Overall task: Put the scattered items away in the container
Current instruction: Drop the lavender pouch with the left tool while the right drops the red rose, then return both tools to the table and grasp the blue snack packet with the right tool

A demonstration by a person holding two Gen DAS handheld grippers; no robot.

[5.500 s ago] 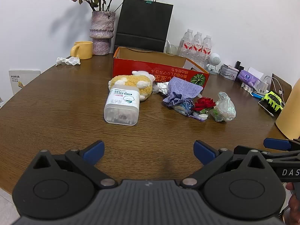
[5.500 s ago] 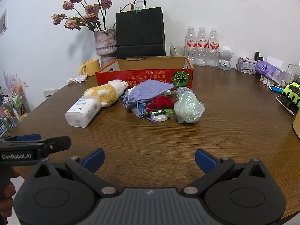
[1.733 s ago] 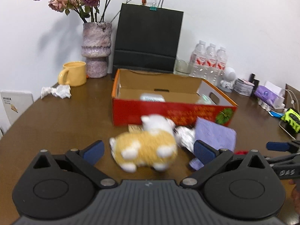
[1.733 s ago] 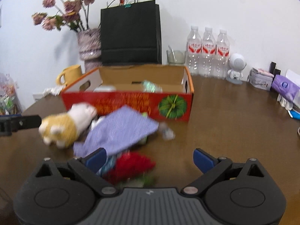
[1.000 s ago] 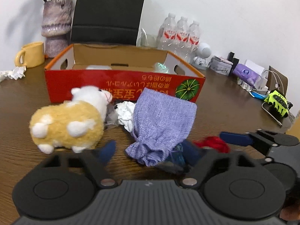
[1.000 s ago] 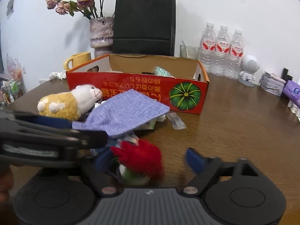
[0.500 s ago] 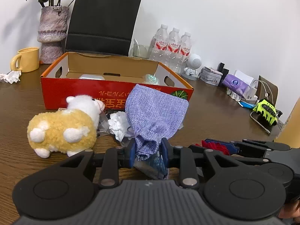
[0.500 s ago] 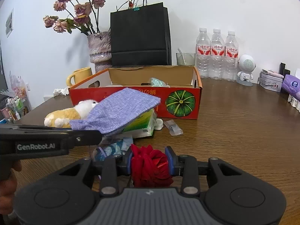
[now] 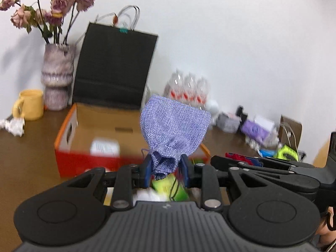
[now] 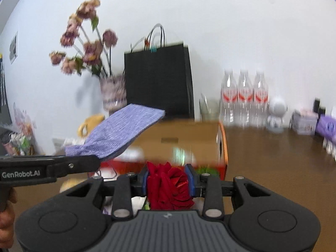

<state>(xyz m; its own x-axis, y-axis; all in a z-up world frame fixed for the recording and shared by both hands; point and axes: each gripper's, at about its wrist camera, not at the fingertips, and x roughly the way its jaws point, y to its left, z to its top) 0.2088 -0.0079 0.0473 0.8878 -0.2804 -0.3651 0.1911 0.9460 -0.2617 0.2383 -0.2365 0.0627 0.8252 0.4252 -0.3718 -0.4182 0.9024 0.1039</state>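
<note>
My left gripper (image 9: 165, 169) is shut on the neck of a purple cloth pouch (image 9: 175, 130) and holds it up in front of the red cardboard box (image 9: 69, 153). The pouch also shows in the right wrist view (image 10: 124, 130), held out from the left. My right gripper (image 10: 168, 177) is shut on a red fabric rose (image 10: 168, 185), raised near the box (image 10: 222, 147). A white container (image 9: 104, 146) lies inside the box. The right gripper with the rose shows at the right of the left wrist view (image 9: 237, 157).
A black paper bag (image 9: 113, 71) and a vase of dried roses (image 9: 57, 75) stand behind the box. A yellow mug (image 9: 29, 107) and crumpled paper (image 9: 13, 125) are at the left. Water bottles (image 10: 244, 96), a white robot figure (image 10: 277, 114) and small packages (image 9: 255, 129) stand at the right.
Both grippers have lifted off the table with their loads, the pouch and the rose, and moved up toward the box. The view is motion-blurred.
</note>
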